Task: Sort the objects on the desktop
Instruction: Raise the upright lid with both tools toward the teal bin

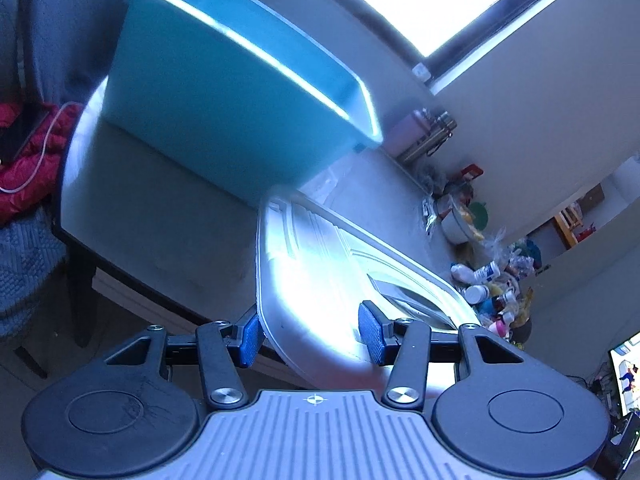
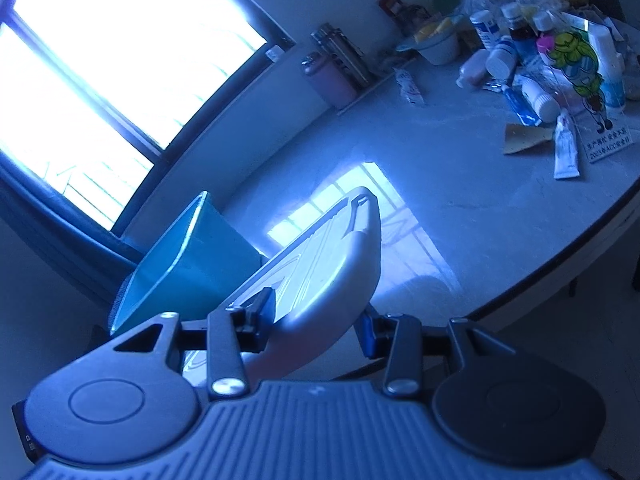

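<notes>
A white plastic lid [image 1: 320, 272] with moulded ribs is held tilted above the round table [image 1: 168, 208]. My left gripper [image 1: 312, 334] is shut on one end of it, pads on either side of its rim. My right gripper [image 2: 320, 320] is shut on the other end of the same lid [image 2: 328, 264]. A teal plastic bin [image 1: 224, 96] stands on the table just beyond the lid, and shows in the right wrist view [image 2: 188, 264] to the left of the lid. A pile of small bottles and tubes [image 2: 552, 64] lies at the far side.
A pink flask [image 2: 328, 76] and a steel container [image 2: 344, 52] stand by the wall. A white bowl [image 2: 436, 44] sits near the pile. A red jacket [image 1: 28, 152] lies on a chair beside the table. The table edge [image 2: 560, 256] curves to the right.
</notes>
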